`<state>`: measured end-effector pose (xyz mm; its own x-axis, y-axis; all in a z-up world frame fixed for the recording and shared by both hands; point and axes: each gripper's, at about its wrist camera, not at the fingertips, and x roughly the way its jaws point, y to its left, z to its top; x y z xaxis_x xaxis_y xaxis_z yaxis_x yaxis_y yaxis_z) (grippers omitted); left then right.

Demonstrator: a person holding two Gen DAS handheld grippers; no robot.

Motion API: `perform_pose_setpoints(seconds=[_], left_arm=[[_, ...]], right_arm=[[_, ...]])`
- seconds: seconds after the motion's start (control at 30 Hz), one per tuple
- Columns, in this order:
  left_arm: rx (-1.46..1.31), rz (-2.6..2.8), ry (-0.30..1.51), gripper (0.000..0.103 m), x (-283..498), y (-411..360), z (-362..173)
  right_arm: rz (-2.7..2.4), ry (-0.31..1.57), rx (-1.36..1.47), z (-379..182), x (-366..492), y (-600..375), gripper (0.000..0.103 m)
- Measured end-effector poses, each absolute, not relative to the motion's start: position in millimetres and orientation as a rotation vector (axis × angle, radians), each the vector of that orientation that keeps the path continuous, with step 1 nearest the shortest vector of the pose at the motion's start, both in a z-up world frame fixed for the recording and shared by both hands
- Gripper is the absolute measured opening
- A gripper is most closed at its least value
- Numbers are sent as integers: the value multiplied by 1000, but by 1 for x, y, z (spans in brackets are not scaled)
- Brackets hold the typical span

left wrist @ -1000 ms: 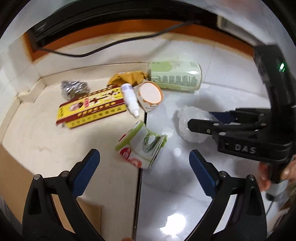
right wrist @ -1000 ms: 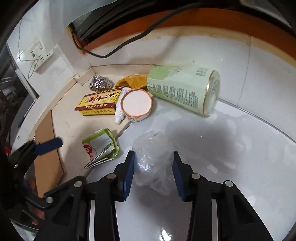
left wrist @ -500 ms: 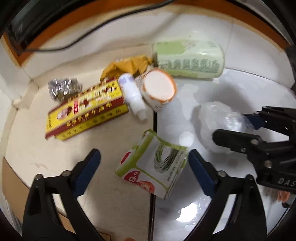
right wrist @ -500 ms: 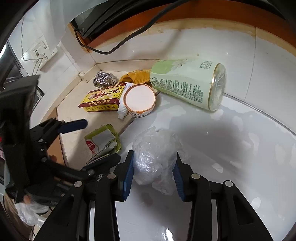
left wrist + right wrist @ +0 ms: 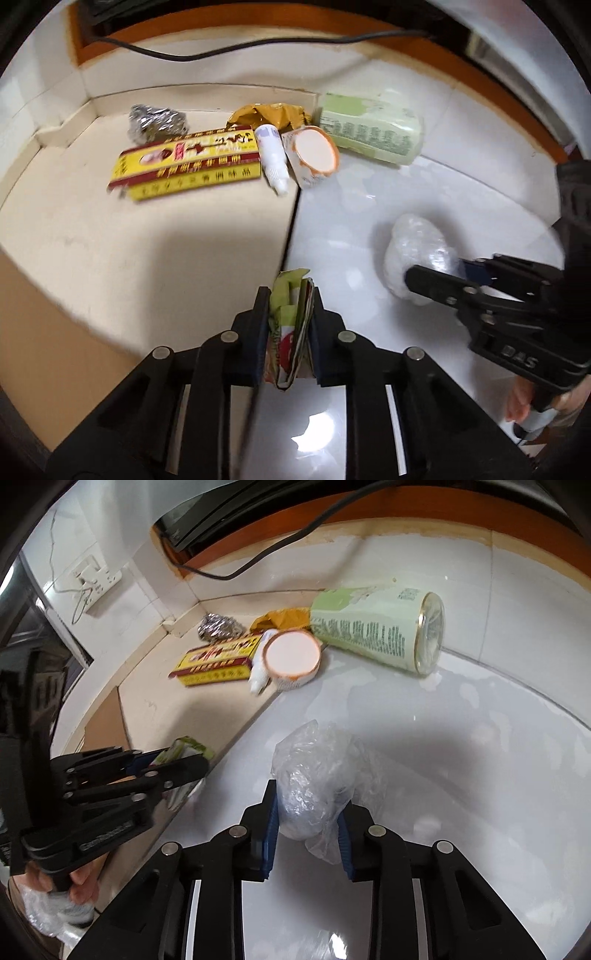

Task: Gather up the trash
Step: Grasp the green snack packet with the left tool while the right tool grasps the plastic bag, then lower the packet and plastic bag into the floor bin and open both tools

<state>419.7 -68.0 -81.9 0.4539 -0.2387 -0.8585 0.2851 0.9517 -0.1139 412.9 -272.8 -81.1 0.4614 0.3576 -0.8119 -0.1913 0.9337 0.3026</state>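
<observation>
My left gripper (image 5: 289,317) is shut on a flattened green and red carton (image 5: 290,332), lifted a little off the floor; it also shows in the right wrist view (image 5: 184,751). My right gripper (image 5: 306,829) is shut on a crumpled clear plastic bag (image 5: 314,775), which also shows in the left wrist view (image 5: 415,251). More trash lies in the corner: a yellow and red box (image 5: 188,162), a foil ball (image 5: 155,122), a small white bottle (image 5: 271,155), a paper cup (image 5: 314,155), a brown wrapper (image 5: 269,114) and a pale green canister (image 5: 369,129) on its side.
White tiled walls close the corner. A black cable (image 5: 221,51) runs along the wall above an orange ledge. A wall socket (image 5: 98,579) sits at the left. A brown cardboard sheet (image 5: 40,332) lies on the floor at the left.
My left gripper has come down and shut on the green carton. My right gripper has closed tighter on the plastic bag. Both have drawn back slightly from the pile.
</observation>
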Motion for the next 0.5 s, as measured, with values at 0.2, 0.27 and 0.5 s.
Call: perform_pose_setpoints(seconds=[0.2,0.27,0.5], left_arm=[[54,-292,950,16,314,-66,-50],[46,-288,906,16,280,-65,-41],[34,-194,773,16,160,-51,-43]], right_arm=[[375,1007,188,-66,351,-266,26],[394,982,190,-59,323,-261,26],[428,872,157,-40,217,-238,26]])
